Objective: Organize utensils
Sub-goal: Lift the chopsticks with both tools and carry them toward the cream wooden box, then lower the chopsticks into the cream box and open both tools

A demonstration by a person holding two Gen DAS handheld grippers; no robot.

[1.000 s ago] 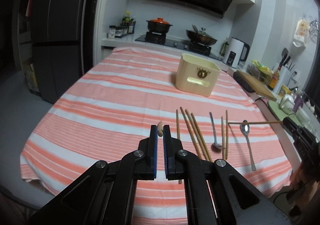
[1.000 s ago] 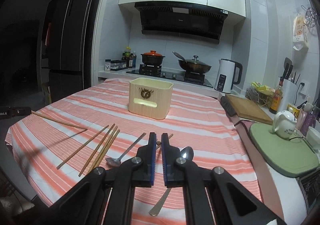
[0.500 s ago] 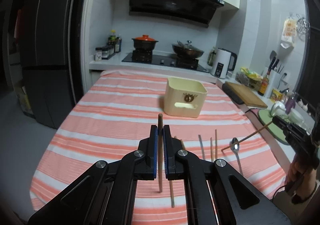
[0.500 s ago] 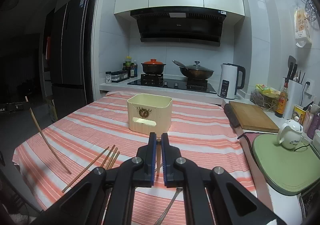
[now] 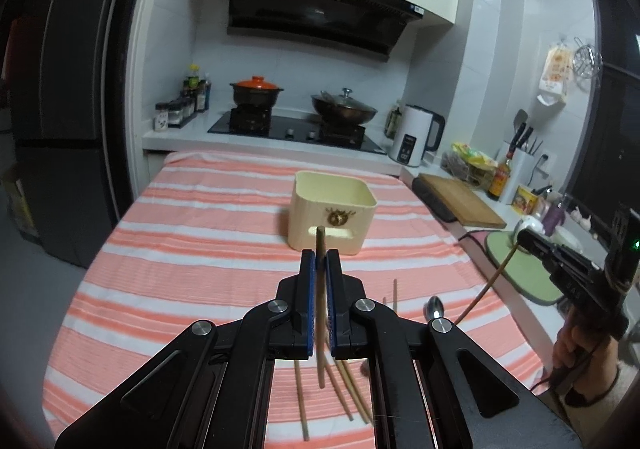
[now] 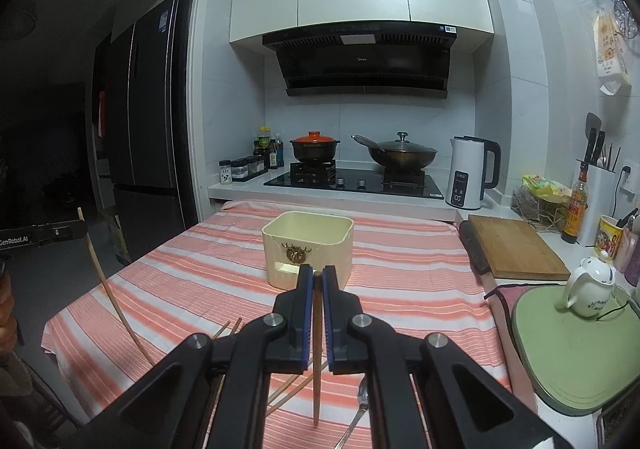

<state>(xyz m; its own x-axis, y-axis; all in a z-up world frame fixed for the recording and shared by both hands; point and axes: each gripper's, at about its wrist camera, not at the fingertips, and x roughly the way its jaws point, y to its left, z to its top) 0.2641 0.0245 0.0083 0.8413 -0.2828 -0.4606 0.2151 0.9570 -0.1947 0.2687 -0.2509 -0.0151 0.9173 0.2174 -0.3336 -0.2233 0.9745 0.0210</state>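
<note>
Above a table [image 5: 168, 241] draped in a pink-and-white striped cloth, the left gripper [image 5: 320, 269] pinches one wooden chopstick [image 5: 320, 313] between its blue-padded jaws, the stick close to upright with its lower end hanging clear of the cloth. More chopsticks [image 5: 344, 389] lie loose near the table's front edge, beneath that gripper, and a spoon [image 5: 434, 309] rests on the cloth further right. A cream utensil box [image 5: 332, 217] stands open-topped toward the middle of the table, well apart from the loose pieces. On the right side, the right gripper [image 6: 314, 277] is clamped on a second chopstick [image 6: 317, 361], also held nearly vertical above the cloth, with the cream box directly ahead of its fingertips. At the far edge behind the table, a stove [image 6: 352, 179] carries an orange-lidded pot and a wok.
</note>
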